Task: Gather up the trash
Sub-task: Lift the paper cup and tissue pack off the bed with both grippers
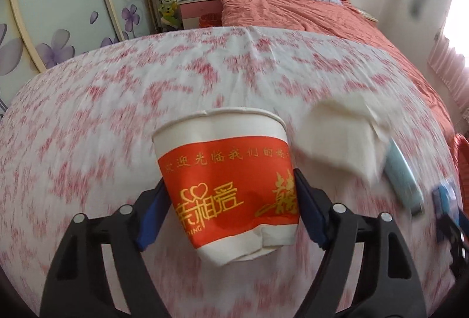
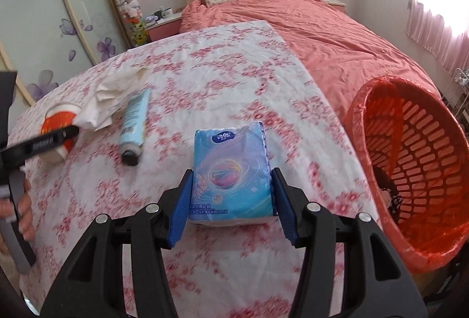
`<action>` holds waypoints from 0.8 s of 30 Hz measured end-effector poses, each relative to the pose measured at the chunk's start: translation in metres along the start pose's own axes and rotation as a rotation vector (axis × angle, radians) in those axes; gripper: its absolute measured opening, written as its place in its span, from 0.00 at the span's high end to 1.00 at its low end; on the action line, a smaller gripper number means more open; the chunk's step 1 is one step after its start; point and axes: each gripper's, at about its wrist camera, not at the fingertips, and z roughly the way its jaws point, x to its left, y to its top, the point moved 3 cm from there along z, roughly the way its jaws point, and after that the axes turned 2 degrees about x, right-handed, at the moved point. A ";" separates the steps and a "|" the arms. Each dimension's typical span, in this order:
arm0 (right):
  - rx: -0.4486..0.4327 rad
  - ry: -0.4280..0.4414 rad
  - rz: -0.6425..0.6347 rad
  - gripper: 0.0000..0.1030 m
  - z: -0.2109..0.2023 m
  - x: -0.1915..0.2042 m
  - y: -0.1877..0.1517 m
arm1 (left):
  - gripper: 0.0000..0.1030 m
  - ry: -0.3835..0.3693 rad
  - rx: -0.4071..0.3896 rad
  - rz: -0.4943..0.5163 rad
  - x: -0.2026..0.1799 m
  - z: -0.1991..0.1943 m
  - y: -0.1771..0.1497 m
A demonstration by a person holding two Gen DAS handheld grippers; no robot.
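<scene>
My left gripper (image 1: 231,201) is clamped on the paper cup (image 1: 225,180), its blue pads pressed against both sides of the red band, and the cup's lower wall has buckled under the squeeze. The cup looks lifted just clear of the desk (image 1: 146,83), though the blur makes it hard to say whether its base still touches the flowered cloth. My right gripper (image 2: 231,201) sits around the tissue pack (image 2: 231,171), one pad against each long side; the pack appears to rest on the cloth, and I judge the pads closed on it rather than merely flanking it (the sides are not visibly pinched, so the hold is light at best).

Still on the desk are the crumpled tissue (image 2: 108,95) and the pale blue tube (image 2: 134,124) lying just beside it, between the cup and the pack. The orange basket (image 2: 410,171), lined with a red bag, stands off the desk's right edge with its mouth tipped toward me.

So I take this to be the carry step: the cup is secured and the basket is its destination. The next move calls for swinging the left arm across to the right, over the tube and tissue without brushing them, and keeping the grip gentle enough that the dented cup does not fold and slip. The right gripper sits in that path, so it should clear first or go first.
</scene>
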 end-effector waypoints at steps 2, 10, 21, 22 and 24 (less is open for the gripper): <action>0.003 0.011 -0.019 0.49 -0.001 0.007 -0.002 | 0.26 -0.010 -0.004 0.013 0.000 -0.011 -0.017; 0.011 -0.011 -0.040 0.48 0.000 0.013 -0.003 | 0.25 0.050 -0.040 0.090 -0.011 -0.030 -0.051; 0.023 -0.072 -0.081 0.47 0.003 0.021 -0.003 | 0.23 -0.006 -0.017 0.025 -0.001 -0.027 -0.051; 0.023 -0.073 -0.082 0.47 0.003 0.021 -0.003 | 0.23 -0.006 -0.016 0.023 -0.001 -0.027 -0.051; 0.022 -0.071 -0.081 0.47 0.003 0.021 -0.003 | 0.21 -0.005 -0.014 0.017 0.000 -0.026 -0.051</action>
